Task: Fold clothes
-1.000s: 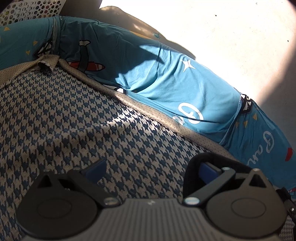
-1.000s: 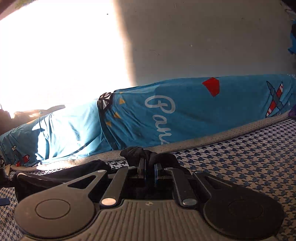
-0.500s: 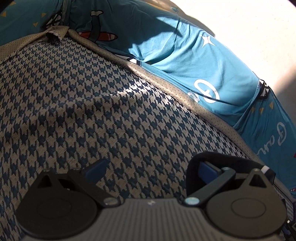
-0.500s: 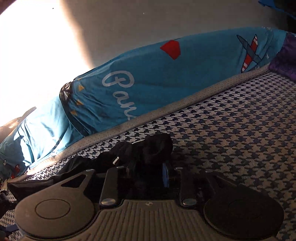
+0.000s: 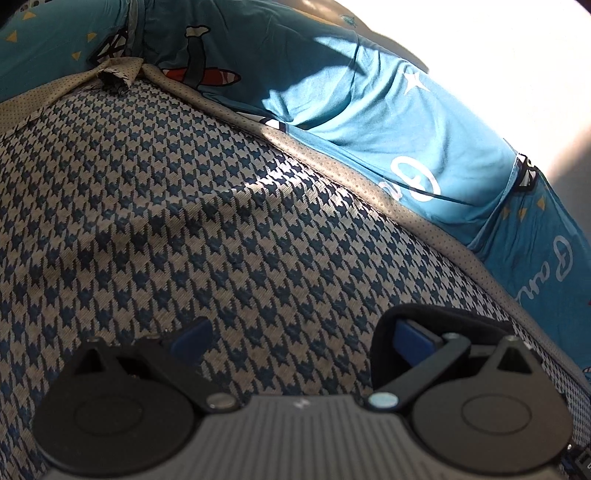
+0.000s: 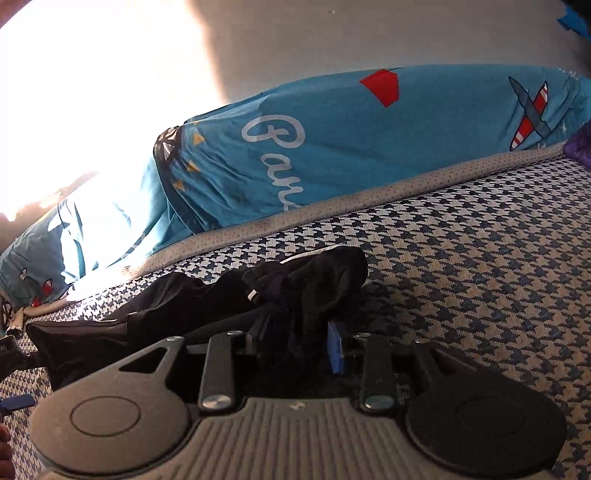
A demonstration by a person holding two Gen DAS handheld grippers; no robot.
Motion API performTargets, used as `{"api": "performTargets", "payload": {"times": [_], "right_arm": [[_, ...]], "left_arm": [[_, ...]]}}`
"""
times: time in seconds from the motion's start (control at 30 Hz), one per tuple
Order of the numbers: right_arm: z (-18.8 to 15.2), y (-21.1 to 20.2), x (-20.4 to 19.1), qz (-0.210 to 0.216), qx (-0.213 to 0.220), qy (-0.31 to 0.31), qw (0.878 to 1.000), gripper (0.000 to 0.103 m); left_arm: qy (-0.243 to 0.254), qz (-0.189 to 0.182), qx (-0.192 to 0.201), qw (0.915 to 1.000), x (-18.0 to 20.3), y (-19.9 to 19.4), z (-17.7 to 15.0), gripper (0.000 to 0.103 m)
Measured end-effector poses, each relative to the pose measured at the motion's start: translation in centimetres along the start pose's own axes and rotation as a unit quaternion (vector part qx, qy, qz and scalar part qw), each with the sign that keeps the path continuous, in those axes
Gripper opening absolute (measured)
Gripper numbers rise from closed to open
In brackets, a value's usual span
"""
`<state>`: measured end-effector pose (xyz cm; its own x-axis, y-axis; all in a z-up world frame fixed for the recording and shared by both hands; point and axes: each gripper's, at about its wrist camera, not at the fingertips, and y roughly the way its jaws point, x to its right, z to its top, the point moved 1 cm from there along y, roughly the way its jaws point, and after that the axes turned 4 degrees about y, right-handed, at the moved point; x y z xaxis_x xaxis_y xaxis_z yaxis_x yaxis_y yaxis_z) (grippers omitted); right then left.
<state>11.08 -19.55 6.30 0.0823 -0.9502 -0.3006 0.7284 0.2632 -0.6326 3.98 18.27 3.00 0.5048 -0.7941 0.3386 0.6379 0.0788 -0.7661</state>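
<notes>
Houndstooth mat [image 5: 207,206] in blue and beige underneath, edged with a dotted beige border [image 5: 369,184]. Blue printed bedding [image 6: 369,140] bunched along the far side of that border, against a pale wall [image 6: 369,33] partly washed out by sun.

Black garment [image 6: 207,306] lying on the mat near the border, stretched leftward in the right wrist view, its bunched end between the fingers of the right gripper [image 6: 295,341]. Jaws there opening; blue right pad [image 6: 336,350] visible just beside the cloth, left one hidden by it.

Left gripper [image 5: 301,334] spread wide over bare mat, nothing pinched. Right blue pad [image 5: 413,336] tucked under an edge of the same black fabric, left pad [image 5: 192,336] on the houndstooth.
</notes>
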Motion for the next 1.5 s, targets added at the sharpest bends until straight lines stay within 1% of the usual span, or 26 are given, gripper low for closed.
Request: {"api": "performTargets", "payload": {"times": [0.07, 0.17, 0.3, 0.43, 0.57, 0.63, 0.7, 0.83, 1.07, 1.13, 1.2, 1.23, 1.27, 1.37, 1.43, 1.5], "right_arm": [[0.0, -0.1, -0.1, -0.001, -0.005, -0.006, 1.000, 0.034], [0.0, -0.1, -0.3, 0.001, -0.013, -0.009, 1.000, 0.034], [-0.2, -0.2, -0.4, 0.008, -0.024, -0.010, 1.000, 0.034], [-0.9, 0.5, -0.4, 0.027, -0.059, 0.009, 0.998, 0.036], [-2.1, 1.3, -0.8, 0.049, -0.101, 0.017, 0.993, 0.036], [-2.7, 1.5, -0.9, 0.063, -0.124, 0.027, 0.990, 0.036], [-3.2, 1.7, -1.0, 0.082, -0.145, 0.038, 0.985, 0.036], [-4.0, 2.0, -1.3, 0.094, -0.174, 0.051, 0.979, 0.036], [-5.5, 3.0, -1.7, 0.101, -0.207, 0.072, 0.970, 0.036], [-5.6, 3.1, -1.8, 0.098, -0.202, 0.073, 0.972, 0.036], [-5.4, 3.2, -2.0, 0.098, -0.195, 0.071, 0.973, 0.032], [-5.4, 3.3, -1.9, 0.099, -0.194, 0.073, 0.973, 0.026], [-5.4, 3.4, -1.9, 0.100, -0.193, 0.076, 0.973, 0.015], [-5.4, 3.5, -1.7, 0.107, -0.186, 0.088, 0.973, 0.006], [-4.9, 2.9, -1.8, 0.119, -0.164, 0.085, 0.975, 0.006], [-3.9, 1.8, -1.9, 0.131, -0.133, 0.075, 0.980, 0.005]], "left_arm": [[-0.001, 0.005, 0.007, 1.0000, -0.3, -0.4, 0.0, 0.103], [0.016, 0.028, 0.037, 0.9988, -0.3, -1.7, 0.4, 0.103], [0.026, 0.031, 0.061, 0.9973, -0.3, -3.0, 0.7, 0.103], [0.052, -0.004, 0.038, 0.9979, 0.5, -3.0, 0.0, 0.103], [0.083, -0.059, 0.008, 0.9948, 1.8, -3.1, -1.7, 0.103], [0.108, -0.083, 0.000, 0.9906, 2.7, -3.6, -2.8, 0.103], [0.140, -0.103, -0.005, 0.9848, 3.7, -4.0, -4.0, 0.103], [0.200, -0.138, -0.016, 0.9699, 5.7, -4.9, -6.4, 0.103], [0.265, -0.149, -0.028, 0.9523, 7.8, -4.9, -8.8, 0.103], [0.278, -0.149, -0.031, 0.9482, 8.1, -4.8, -9.2, 0.103], [0.291, -0.147, -0.033, 0.9448, 8.4, -4.5, -9.6, 0.103], [0.297, -0.145, -0.035, 0.9431, 8.6, -4.4, -9.8, 0.103], [0.304, -0.145, -0.036, 0.9410, 8.7, -4.3, -10.0, 0.103], [0.322, -0.156, -0.039, 0.9329, 9.1, -4.3, -10.5, 0.103], [0.334, -0.162, -0.040, 0.9277, 9.4, -4.4, -10.9, 0.103], [0.343, -0.166, -0.039, 0.9238, 9.6, -4.6, -11.3, 0.103]]}}
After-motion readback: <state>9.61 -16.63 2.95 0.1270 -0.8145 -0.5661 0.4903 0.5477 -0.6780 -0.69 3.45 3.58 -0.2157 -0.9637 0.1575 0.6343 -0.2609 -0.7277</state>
